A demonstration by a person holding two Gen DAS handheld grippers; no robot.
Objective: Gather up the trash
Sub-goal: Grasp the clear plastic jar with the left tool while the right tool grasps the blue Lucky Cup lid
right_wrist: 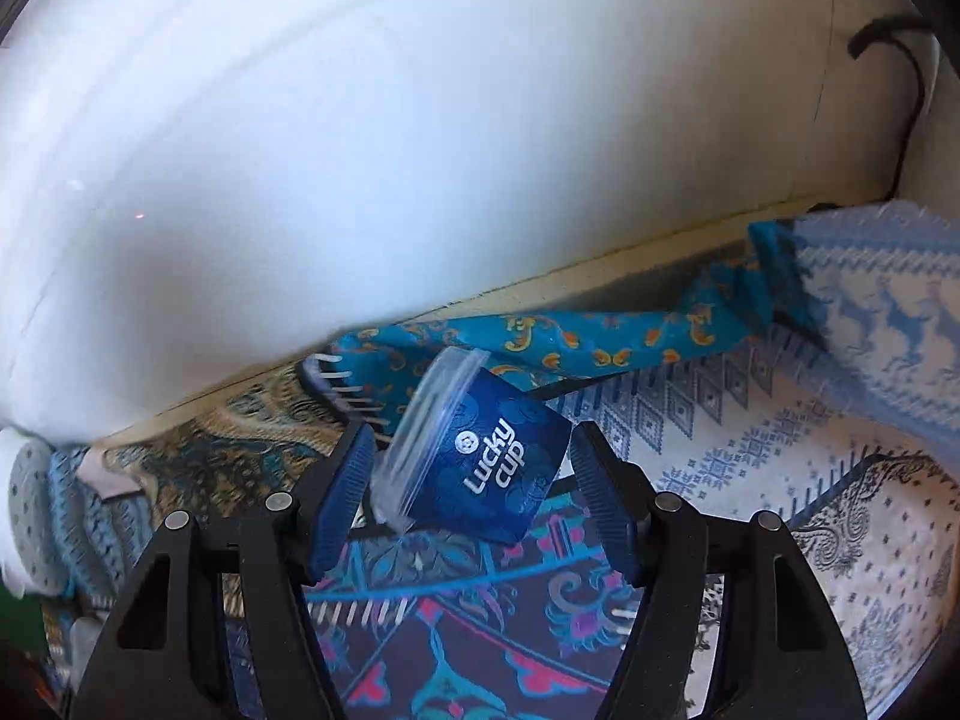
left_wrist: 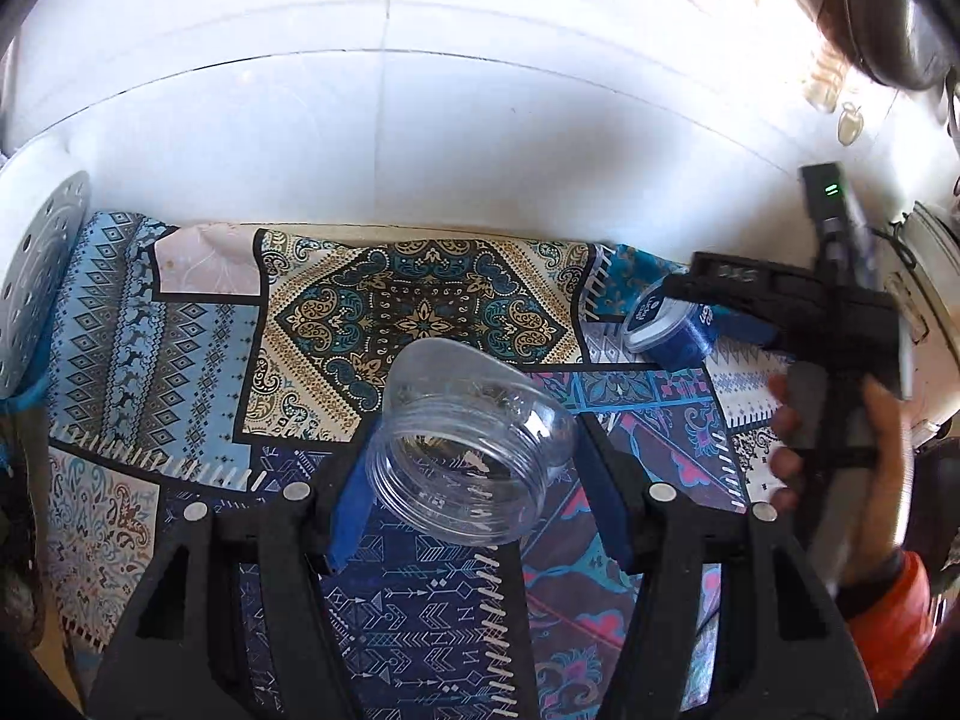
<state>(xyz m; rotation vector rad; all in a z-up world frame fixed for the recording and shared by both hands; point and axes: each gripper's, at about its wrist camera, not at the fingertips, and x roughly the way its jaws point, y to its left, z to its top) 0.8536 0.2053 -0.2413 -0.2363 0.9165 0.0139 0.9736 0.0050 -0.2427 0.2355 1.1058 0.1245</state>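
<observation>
A clear plastic jar (left_wrist: 474,438) with a threaded mouth lies on its side between the blue pads of my left gripper (left_wrist: 474,468), which is shut on it above the patterned cloth (left_wrist: 180,348). A blue "Lucky cup" (right_wrist: 480,462) with a clear lid sits tilted between the pads of my right gripper (right_wrist: 474,480), which is shut on it. The same cup (left_wrist: 666,324) and the right gripper (left_wrist: 708,306) show at the right of the left wrist view, held by a hand.
A white wall (left_wrist: 420,138) rises behind the cloth-covered surface. A grey perforated disc (left_wrist: 42,276) stands at the far left. A black cable (right_wrist: 900,90) hangs on the wall at the right. The cloth (right_wrist: 810,450) is bunched up at its back right.
</observation>
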